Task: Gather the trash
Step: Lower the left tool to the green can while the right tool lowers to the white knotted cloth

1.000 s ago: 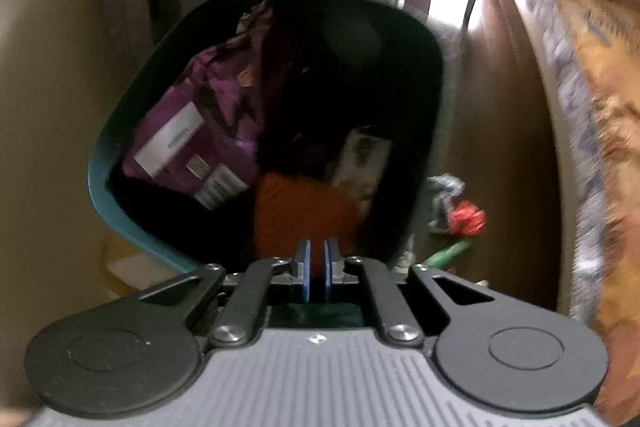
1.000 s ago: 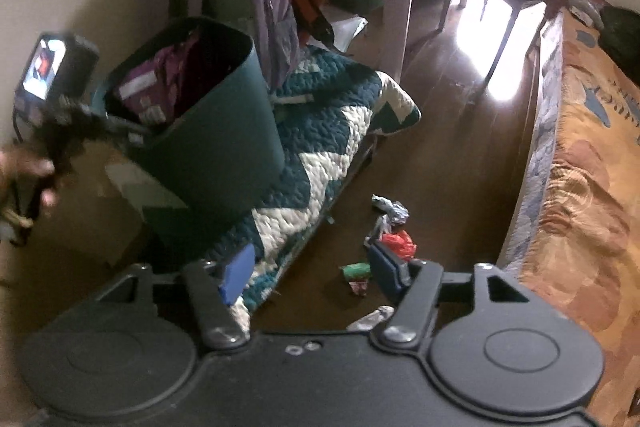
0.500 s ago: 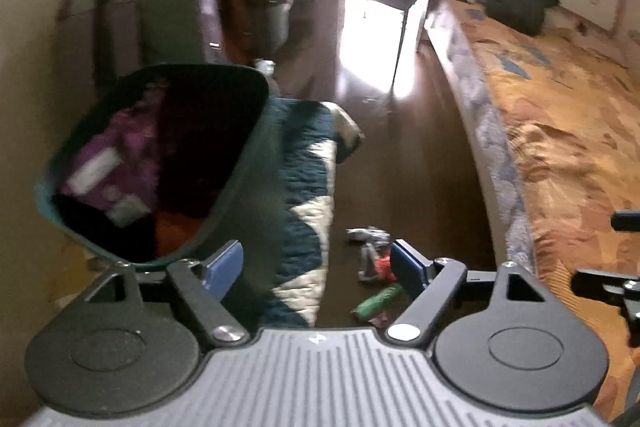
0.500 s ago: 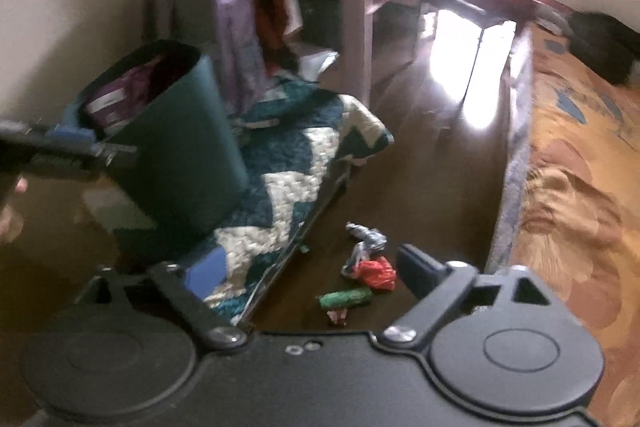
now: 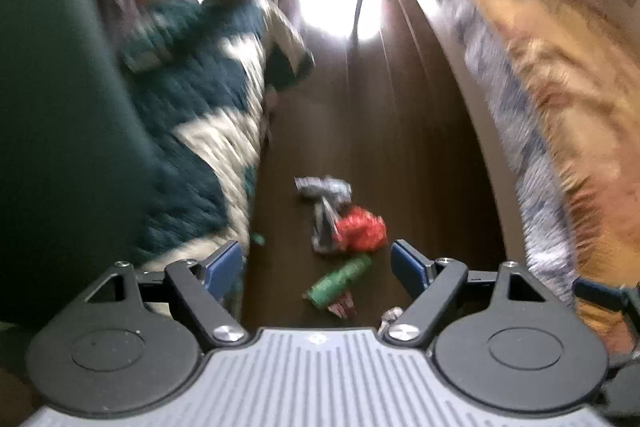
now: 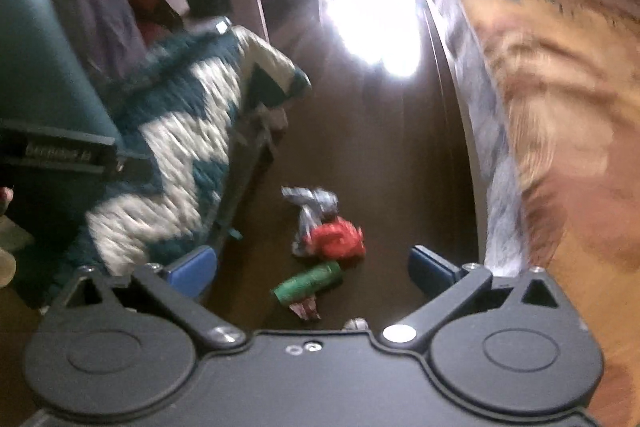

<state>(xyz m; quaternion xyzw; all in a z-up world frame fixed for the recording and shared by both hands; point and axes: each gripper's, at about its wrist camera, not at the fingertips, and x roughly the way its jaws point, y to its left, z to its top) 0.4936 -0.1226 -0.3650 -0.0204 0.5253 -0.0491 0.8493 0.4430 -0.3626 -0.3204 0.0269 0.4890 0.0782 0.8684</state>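
Several bits of trash lie on the dark wood floor: a red crumpled wrapper (image 5: 361,230) (image 6: 336,239), a green rolled wrapper (image 5: 340,279) (image 6: 307,283), silver foil wrappers (image 5: 323,187) (image 6: 309,198) and a small dark red scrap (image 5: 342,306). The dark green trash bin (image 5: 52,99) (image 6: 36,39) stands at the left. My left gripper (image 5: 318,266) is open and empty, above the trash. My right gripper (image 6: 312,267) is open and empty, also above the trash.
A teal and cream zigzag quilt (image 5: 208,123) (image 6: 176,131) lies on the floor left of the trash. A bed with an orange cover (image 5: 560,99) (image 6: 560,99) runs along the right. A backpack (image 6: 96,3) and desk legs stand behind.
The left gripper opened over the bin, then swung right and down toward the floor trash. The right gripper moved closer to the trash. The bin has slid to the left edge of both views.
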